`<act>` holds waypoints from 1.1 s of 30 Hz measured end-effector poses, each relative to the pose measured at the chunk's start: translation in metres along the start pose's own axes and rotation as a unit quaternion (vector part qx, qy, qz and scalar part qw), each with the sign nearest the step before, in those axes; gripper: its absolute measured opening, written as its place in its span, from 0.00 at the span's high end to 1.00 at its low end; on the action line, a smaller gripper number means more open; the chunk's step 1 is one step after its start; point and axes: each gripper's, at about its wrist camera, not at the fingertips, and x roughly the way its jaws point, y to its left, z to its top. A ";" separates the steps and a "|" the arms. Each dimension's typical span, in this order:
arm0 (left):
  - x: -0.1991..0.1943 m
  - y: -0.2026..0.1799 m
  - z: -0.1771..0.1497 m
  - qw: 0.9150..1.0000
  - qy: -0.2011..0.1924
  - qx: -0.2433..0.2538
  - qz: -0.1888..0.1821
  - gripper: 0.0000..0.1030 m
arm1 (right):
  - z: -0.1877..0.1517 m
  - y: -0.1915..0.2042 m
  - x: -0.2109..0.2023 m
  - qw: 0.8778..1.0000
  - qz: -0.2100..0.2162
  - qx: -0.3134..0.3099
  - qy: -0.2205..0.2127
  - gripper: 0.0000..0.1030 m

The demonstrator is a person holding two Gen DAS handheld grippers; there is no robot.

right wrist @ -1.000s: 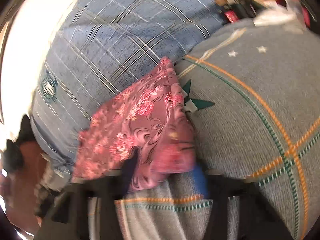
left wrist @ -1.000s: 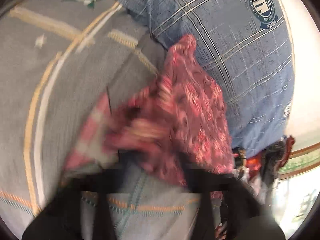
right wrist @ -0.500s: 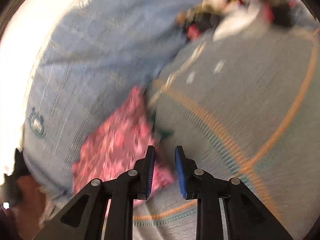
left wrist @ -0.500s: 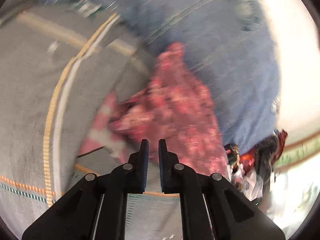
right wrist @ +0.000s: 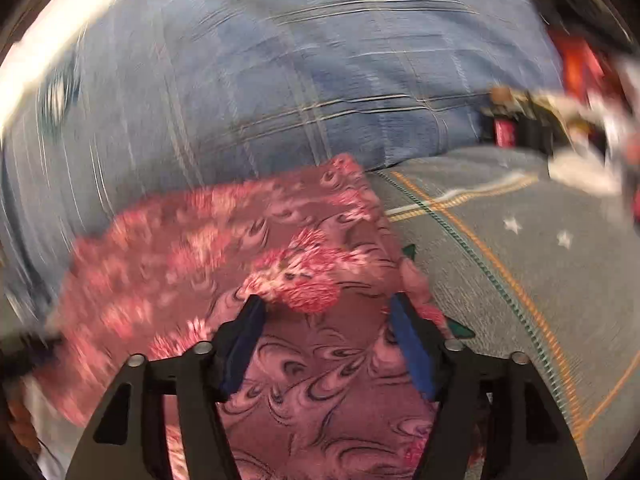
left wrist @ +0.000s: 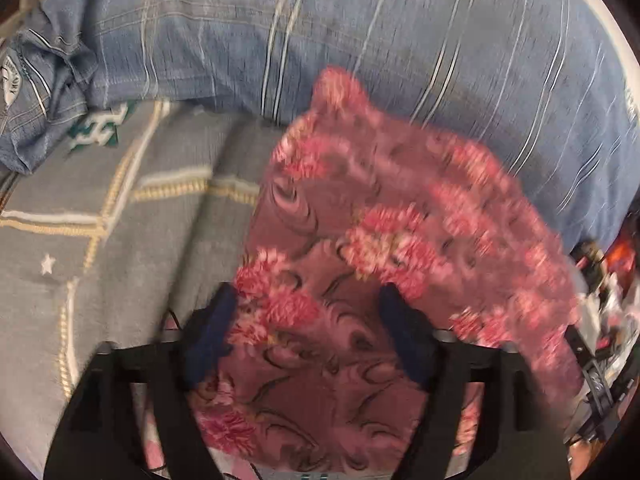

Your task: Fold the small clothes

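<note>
Pink floral cloth [left wrist: 360, 248] lies on a grey blanket [left wrist: 120, 240] with yellow stripes and small white stars, its far edge against a blue plaid pillow [left wrist: 360, 40]. Left hand-held gripper [left wrist: 310, 308] has just spread its jaws wide; the cloth lies between and beyond the blue fingertips [left wrist: 222, 308], not pinched. Right hand-held gripper [right wrist: 326, 308] has likewise just opened, its fingers astride the same cloth [right wrist: 240, 248], near its right edge. Blurred clutter sits at the far right.
</note>
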 end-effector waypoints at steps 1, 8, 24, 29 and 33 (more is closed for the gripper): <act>-0.001 0.001 0.000 1.000 -0.001 -0.005 -0.003 0.20 | -0.002 0.004 -0.001 1.000 0.008 -0.013 0.002 0.10; -0.010 0.004 0.020 0.999 -0.024 -0.012 -0.023 0.18 | 0.021 -0.021 -0.013 0.997 -0.016 0.057 -0.051 0.04; -0.017 0.025 0.043 0.997 0.005 0.044 0.059 0.06 | -0.008 0.031 -0.041 0.993 -0.034 -0.031 -0.105 0.01; -0.036 0.046 0.042 0.995 -0.006 0.052 0.081 0.06 | -0.040 0.112 -0.036 0.986 0.002 -0.154 -0.062 0.01; -0.038 0.056 0.036 0.994 -0.004 0.062 0.094 0.06 | -0.069 0.179 -0.035 0.966 0.031 -0.252 -0.051 0.01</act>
